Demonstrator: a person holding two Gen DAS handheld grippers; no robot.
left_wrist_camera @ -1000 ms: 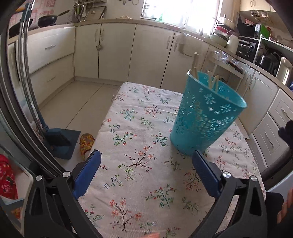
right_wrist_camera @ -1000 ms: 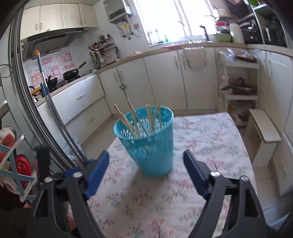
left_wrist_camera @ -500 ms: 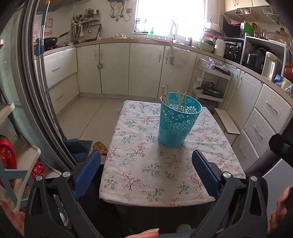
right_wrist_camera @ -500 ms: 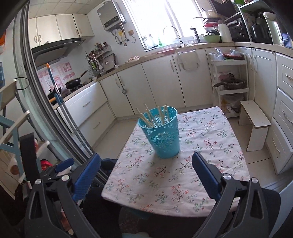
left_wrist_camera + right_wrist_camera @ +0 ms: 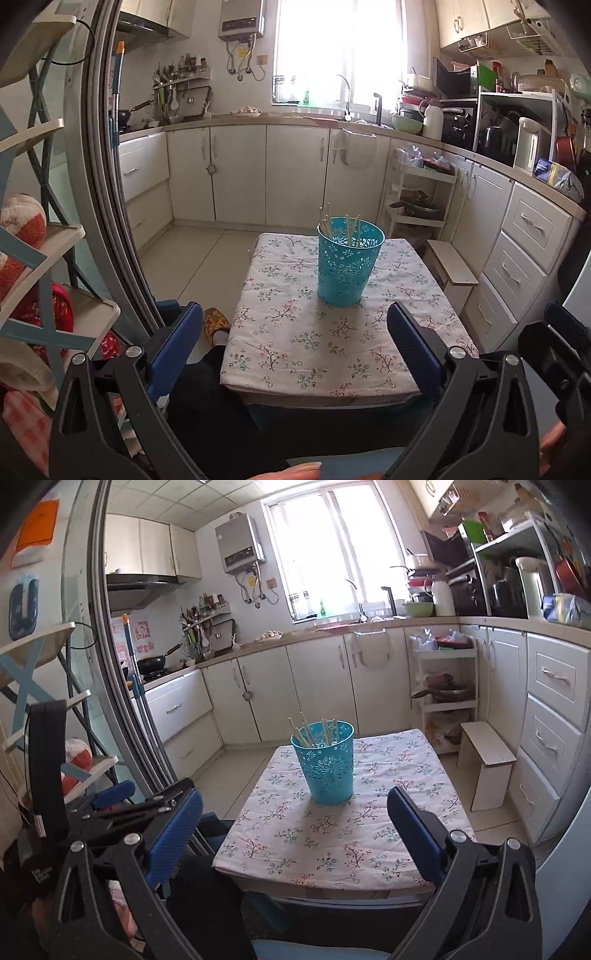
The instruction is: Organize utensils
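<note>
A turquoise perforated cup (image 5: 347, 262) stands upright on a small table with a floral cloth (image 5: 325, 350). Several wooden chopsticks (image 5: 349, 229) stand inside it. The cup also shows in the right wrist view (image 5: 327, 764), with the chopsticks (image 5: 314, 733) leaning in it. My left gripper (image 5: 295, 332) is open and empty, held back from the table's near edge. My right gripper (image 5: 293, 816) is open and empty, also well short of the table. The left gripper (image 5: 122, 794) shows at the left of the right wrist view.
A white step stool (image 5: 487, 760) stands right of the table (image 5: 332, 842). Cabinets and drawers (image 5: 524, 251) line the back and right. A shelf rack (image 5: 44, 280) and a sliding door frame (image 5: 110, 184) stand at the left. A slipper (image 5: 216, 323) lies on the floor.
Both grippers have pulled far back and up from the cup; it now looks small, and the whole table is in view. Both stay open and empty.
</note>
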